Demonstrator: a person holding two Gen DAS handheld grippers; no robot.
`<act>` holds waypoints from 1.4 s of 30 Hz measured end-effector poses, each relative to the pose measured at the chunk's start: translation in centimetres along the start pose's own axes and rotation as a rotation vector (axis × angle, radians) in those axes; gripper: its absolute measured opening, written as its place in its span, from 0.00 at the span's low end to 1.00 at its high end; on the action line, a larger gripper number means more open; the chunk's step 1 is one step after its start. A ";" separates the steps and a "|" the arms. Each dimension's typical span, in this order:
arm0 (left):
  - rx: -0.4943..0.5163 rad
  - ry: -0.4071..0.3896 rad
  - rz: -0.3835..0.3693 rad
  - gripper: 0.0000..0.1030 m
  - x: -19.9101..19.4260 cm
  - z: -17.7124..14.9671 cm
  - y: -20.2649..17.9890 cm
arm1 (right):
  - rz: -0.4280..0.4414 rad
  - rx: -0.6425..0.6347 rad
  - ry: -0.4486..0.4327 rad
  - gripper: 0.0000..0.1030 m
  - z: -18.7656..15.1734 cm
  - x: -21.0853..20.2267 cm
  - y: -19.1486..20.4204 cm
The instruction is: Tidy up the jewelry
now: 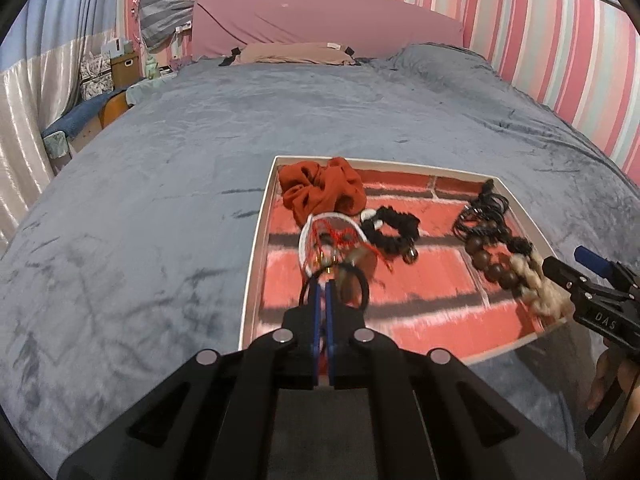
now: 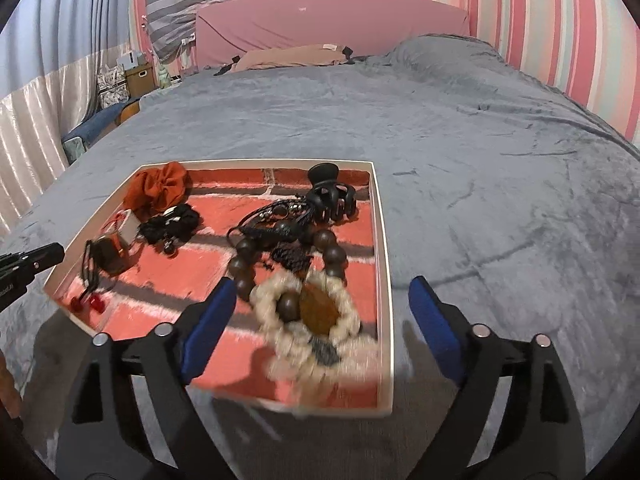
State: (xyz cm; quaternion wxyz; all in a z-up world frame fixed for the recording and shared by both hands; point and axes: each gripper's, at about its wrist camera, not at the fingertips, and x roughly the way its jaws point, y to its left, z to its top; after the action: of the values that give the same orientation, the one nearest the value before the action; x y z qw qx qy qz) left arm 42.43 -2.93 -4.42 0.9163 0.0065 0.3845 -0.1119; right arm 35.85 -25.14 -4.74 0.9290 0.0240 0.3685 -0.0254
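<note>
The left gripper (image 1: 323,285) is pinching shut on a black hair tie (image 1: 362,280) over the white tray (image 1: 256,248); the right gripper (image 2: 320,312) is gaping wide, the cream bead bracelet (image 2: 280,320) lying loose between its fingers in the tray.

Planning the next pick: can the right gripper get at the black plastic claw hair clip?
Probably yes. The right gripper is open and empty, and the black plastic claw hair clip lies uncovered at the white tray's far edge, though cream beads and dark wooden beads lie between.
</note>
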 end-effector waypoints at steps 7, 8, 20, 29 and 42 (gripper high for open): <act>-0.019 -0.001 0.009 0.03 -4.2 -3.4 -0.2 | 0.011 -0.019 -0.043 0.89 -3.0 -5.9 1.2; -0.025 -0.001 0.009 0.03 -4.9 -4.0 -0.2 | 0.017 -0.017 -0.048 0.89 -3.6 -6.9 1.3; -0.045 -0.134 0.127 0.89 -16.0 -13.6 -1.5 | 0.066 -0.066 -0.119 0.89 -10.8 -17.8 2.0; -0.026 -0.213 0.124 0.96 -25.6 -16.7 -4.3 | 0.053 -0.077 -0.199 0.94 -12.9 -25.8 2.1; -0.003 -0.319 0.121 0.96 -33.1 -16.9 -7.6 | -0.010 -0.037 -0.283 0.96 -14.0 -34.0 0.8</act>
State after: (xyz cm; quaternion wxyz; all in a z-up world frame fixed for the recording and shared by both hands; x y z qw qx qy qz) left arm 6.46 -2.08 7.60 0.9708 0.0102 0.2331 -0.0556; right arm 1.60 -22.49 8.48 0.9718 0.0011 0.2342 -0.0261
